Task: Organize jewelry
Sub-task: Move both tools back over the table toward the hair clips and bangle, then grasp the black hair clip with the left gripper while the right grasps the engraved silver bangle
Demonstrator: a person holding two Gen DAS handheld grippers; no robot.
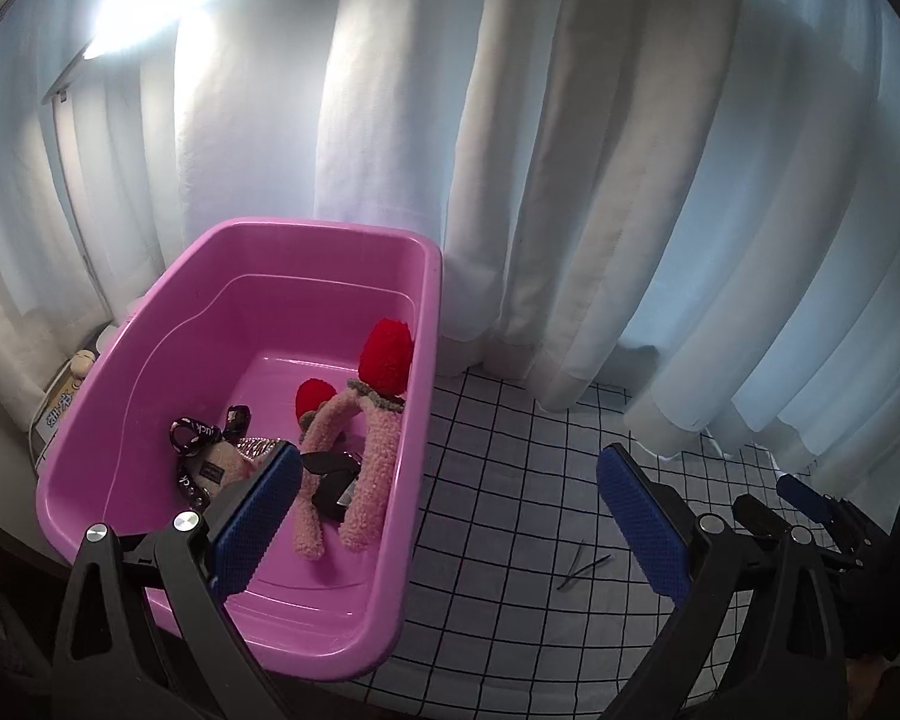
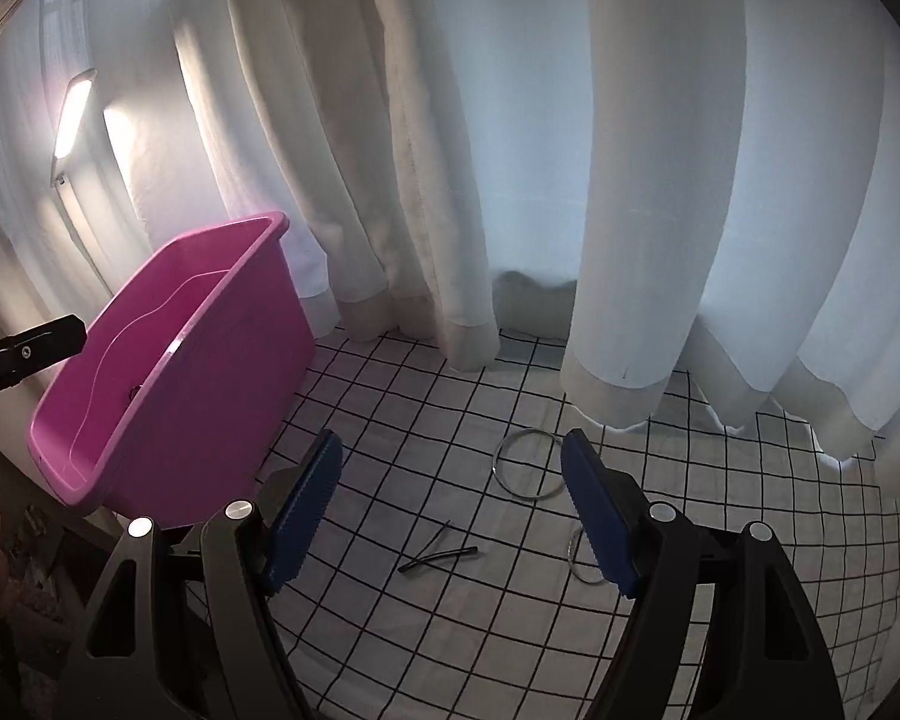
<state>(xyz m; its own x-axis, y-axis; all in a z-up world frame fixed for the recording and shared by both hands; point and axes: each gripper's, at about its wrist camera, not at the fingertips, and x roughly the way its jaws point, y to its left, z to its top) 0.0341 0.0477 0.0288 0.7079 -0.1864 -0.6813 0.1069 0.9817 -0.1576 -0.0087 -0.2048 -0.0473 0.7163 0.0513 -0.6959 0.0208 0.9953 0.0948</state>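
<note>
A pink plastic bin (image 1: 150,360) stands on the checked cloth at the left; it also shows in the right wrist view (image 2: 222,372). Inside lie a pink plush toy with red pompoms (image 1: 366,438), a small charm with a black strap (image 1: 210,450) and a dark object (image 1: 330,480). My left gripper (image 1: 450,516) is open and empty over the bin's right rim. My right gripper (image 2: 450,516) is open and empty above the cloth. A thin metal bangle (image 2: 525,468), a smaller ring (image 2: 582,558) and dark hairpins (image 2: 438,555) lie on the cloth near it.
White curtains (image 2: 510,180) hang along the back, down to the cloth. A lamp (image 1: 150,6) shines at upper left. A box and a small figure (image 1: 81,366) sit behind the bin. The table edge runs along the front.
</note>
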